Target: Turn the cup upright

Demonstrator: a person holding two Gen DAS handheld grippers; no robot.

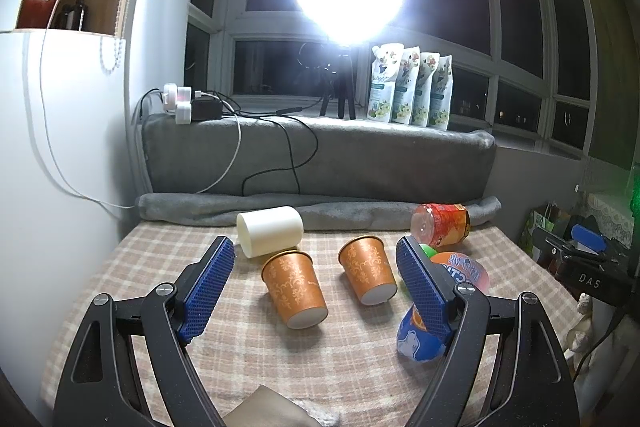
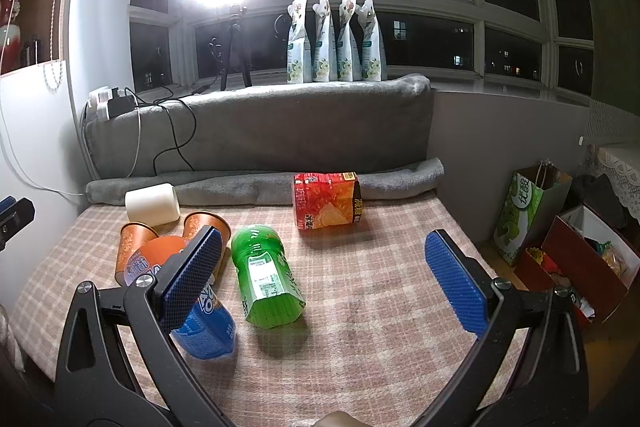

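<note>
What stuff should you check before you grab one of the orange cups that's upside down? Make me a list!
1. Left gripper open wide enough for a cup: ok, jaws spread with nothing between them.
2. Right gripper free: ok, open and holding nothing.
3. Target in reach: ok, the left orange cup sits between the left gripper's fingers, mouth down and base up.
4. Room around it: not ok, the white cup lying on its side touches or nearly touches its rim.
5. Second orange cup: ok, stands apart from the first, also upside down.
6. Surface flat: ok, the checked cloth looks smooth there.
</note>
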